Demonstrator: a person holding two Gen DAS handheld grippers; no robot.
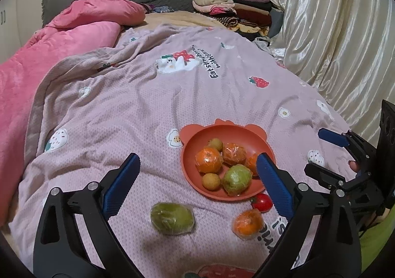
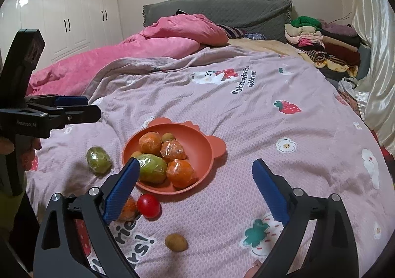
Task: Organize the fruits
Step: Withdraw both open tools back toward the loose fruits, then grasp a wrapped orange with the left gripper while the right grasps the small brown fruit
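An orange bowl (image 1: 187, 144) (image 2: 209, 154) sits on the pink printed blanket. It holds wrapped oranges (image 1: 208, 160), a wrapped green fruit (image 1: 237, 179) and small brown fruits (image 1: 211, 181). Loose in front of it lie another wrapped green fruit (image 1: 172, 218) (image 2: 98, 160), a wrapped orange (image 1: 247, 223) (image 2: 129, 208), a red tomato (image 1: 262, 202) (image 2: 148, 205) and a small brown fruit (image 2: 176, 242). My left gripper (image 1: 198, 156) (image 2: 93, 106) hangs open and empty above the blanket, left of the bowl. My right gripper (image 2: 196, 161) (image 1: 325, 154) is open and empty on the bowl's other side.
A pink quilt (image 1: 61, 43) is bunched at the far left of the bed. A stack of folded clothes (image 1: 234, 6) lies by the grey headboard (image 2: 222, 11). A shiny curtain (image 1: 333, 31) runs along the bed's right edge. White wardrobes (image 2: 61, 18) stand behind.
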